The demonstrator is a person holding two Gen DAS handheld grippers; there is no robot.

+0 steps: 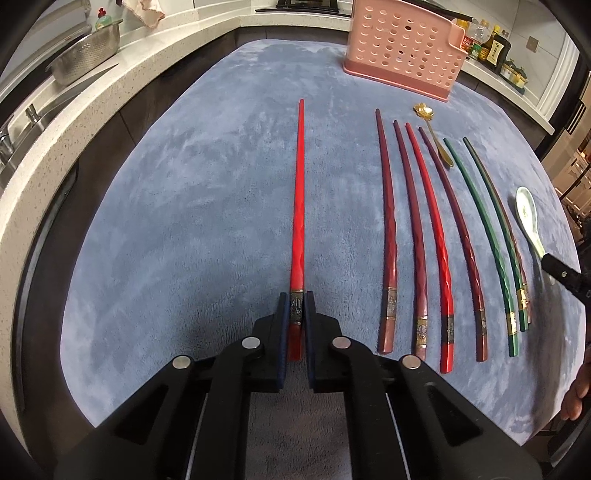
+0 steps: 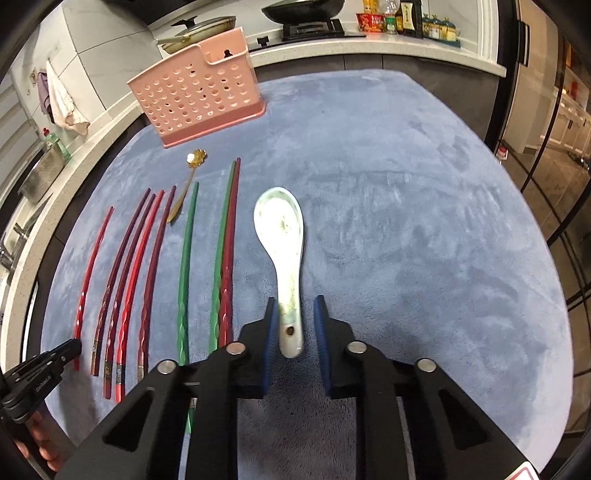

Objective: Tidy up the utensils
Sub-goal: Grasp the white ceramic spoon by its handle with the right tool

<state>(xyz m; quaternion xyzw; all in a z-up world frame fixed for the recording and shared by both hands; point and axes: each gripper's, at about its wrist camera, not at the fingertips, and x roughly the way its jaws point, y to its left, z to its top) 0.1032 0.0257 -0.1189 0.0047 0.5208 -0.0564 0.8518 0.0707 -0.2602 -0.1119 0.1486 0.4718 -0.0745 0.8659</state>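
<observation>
My left gripper (image 1: 296,295) is shut on the thick end of a bright red chopstick (image 1: 298,206) that points away across the blue cloth; the chopstick also shows in the right wrist view (image 2: 90,273). My right gripper (image 2: 294,301) is open, its pads on either side of the handle of a white ceramic spoon (image 2: 282,236) without touching it; the spoon shows in the left wrist view too (image 1: 528,218). Several maroon, red and green chopsticks (image 1: 417,236) lie in a row between the two. A small gold spoon (image 1: 434,136) lies beyond them. A pink perforated utensil holder (image 1: 402,48) stands at the far edge.
The blue cloth (image 1: 184,221) covers the table. A steel colander (image 1: 85,55) and sink sit on the counter at left. Bottles (image 1: 487,44) stand on the counter behind the holder. A stove with a pan (image 2: 303,11) is at the back.
</observation>
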